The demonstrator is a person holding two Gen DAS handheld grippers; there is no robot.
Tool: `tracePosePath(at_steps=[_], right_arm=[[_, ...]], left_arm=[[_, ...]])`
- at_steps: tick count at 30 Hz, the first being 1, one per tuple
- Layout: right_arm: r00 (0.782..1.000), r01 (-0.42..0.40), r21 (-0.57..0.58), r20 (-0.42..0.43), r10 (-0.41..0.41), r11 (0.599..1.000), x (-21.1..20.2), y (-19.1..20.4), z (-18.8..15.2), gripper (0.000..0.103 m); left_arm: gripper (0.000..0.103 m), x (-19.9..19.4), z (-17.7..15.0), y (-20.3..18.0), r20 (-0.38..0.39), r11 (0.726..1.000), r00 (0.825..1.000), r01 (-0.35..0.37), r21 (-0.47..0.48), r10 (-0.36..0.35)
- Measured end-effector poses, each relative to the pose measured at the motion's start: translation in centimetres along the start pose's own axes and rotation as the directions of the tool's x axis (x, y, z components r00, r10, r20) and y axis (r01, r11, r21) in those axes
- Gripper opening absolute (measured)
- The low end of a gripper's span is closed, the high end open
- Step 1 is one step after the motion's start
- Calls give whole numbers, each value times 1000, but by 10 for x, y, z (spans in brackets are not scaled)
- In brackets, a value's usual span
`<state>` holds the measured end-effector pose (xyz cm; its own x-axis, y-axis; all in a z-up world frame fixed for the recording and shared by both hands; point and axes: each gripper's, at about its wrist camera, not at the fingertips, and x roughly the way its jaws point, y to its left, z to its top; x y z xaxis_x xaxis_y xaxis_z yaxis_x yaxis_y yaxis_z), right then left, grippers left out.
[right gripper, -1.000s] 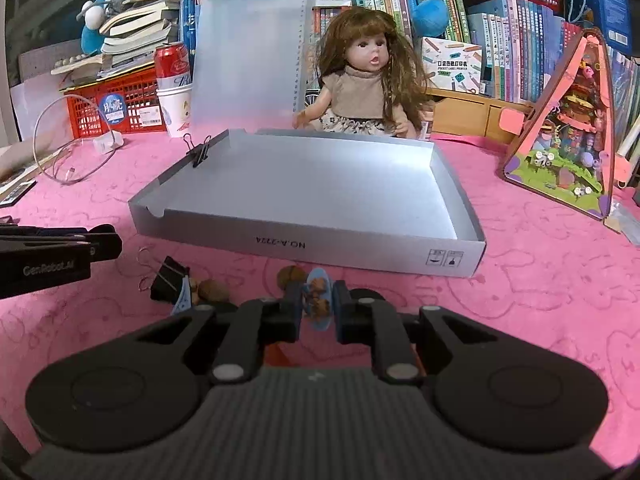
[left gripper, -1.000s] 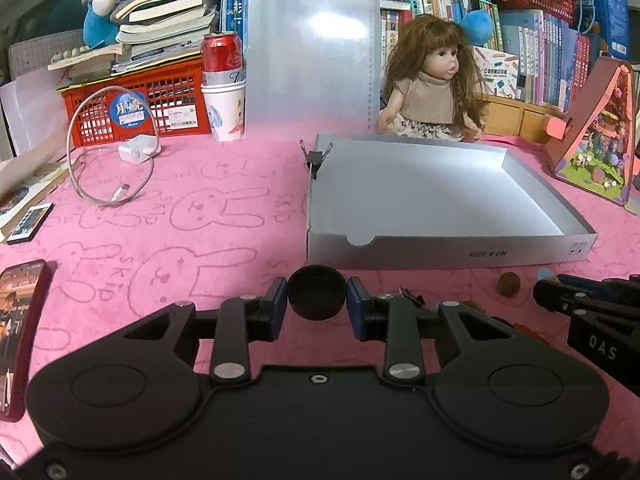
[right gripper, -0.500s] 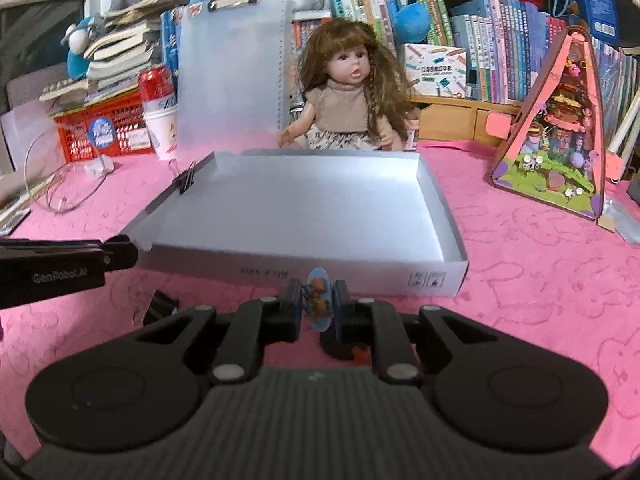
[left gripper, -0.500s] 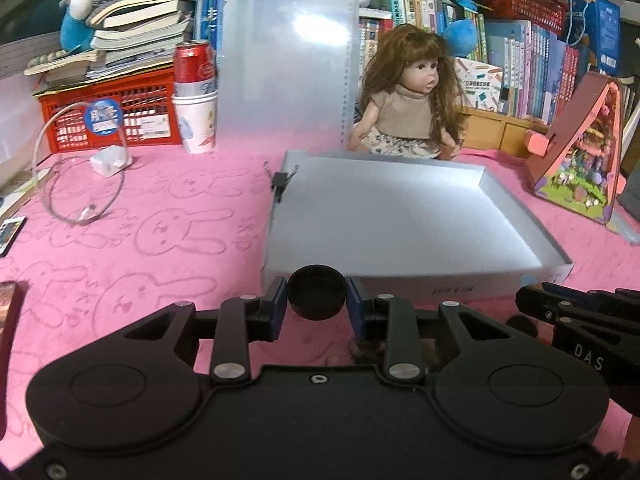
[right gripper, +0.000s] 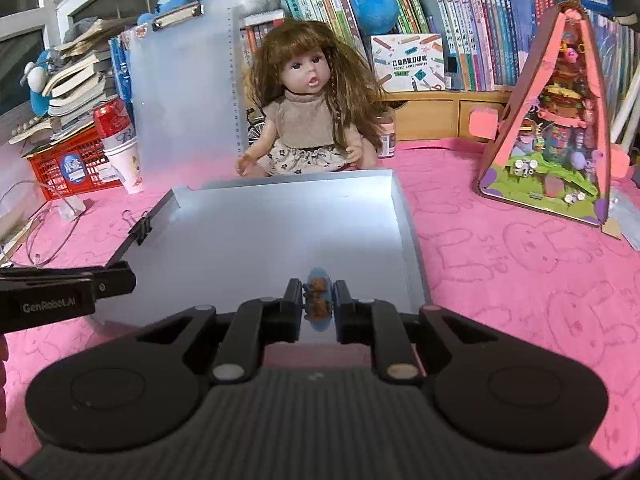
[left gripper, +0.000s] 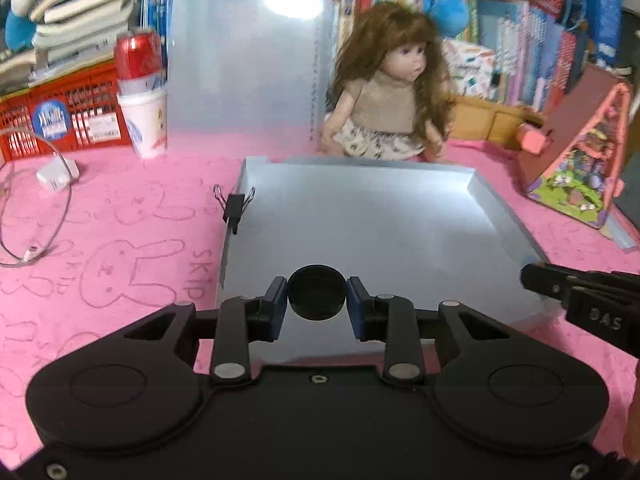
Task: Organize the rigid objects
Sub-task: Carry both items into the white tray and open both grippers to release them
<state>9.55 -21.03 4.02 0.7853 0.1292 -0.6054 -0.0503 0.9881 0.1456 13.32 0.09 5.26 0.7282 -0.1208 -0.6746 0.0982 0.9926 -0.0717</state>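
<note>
The left tongs (left gripper: pixel 317 298) pinch a round, matte black cap (left gripper: pixel 317 298) between blue pads, held above the near end of the shallow grey tray (left gripper: pixel 486 200) on the pink tabletop (left gripper: pixel 120 216). The right tongs (right gripper: pixel 318 300), clamped tight, grip a small pale-blue oval charm with a brown figure (right gripper: pixel 317 300), also over the tray's near end.

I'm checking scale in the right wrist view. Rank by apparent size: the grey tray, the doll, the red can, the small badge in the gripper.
1. grey tray
2. doll
3. red can
4. small badge

The can and badge look close; the badge sits far nearer, so that order is unsure.
</note>
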Motion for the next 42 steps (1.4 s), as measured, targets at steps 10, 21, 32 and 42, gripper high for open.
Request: tracePosePath(at_steps=[10,21,32,42], right_arm=[[992,3,-14,-129,-5,1000,42,-2,15,19],[985,-2,-13,-172,-1,1000,55,2,14,19],[980,4,-2,-198,-4,1000,59,-2,11,19],[980,1,-6,-200,-2,1000,61,-4,8,20]], left_arm=[[30,40,10,-6,-45,997,997,-63,44,65],[30,63,4,-12,-115,995,989,-88,47,93],[30,63,4,-13,-108,995,989,-94,45,98],[30,63,3,-13,-97,995,991,-89,35,92]])
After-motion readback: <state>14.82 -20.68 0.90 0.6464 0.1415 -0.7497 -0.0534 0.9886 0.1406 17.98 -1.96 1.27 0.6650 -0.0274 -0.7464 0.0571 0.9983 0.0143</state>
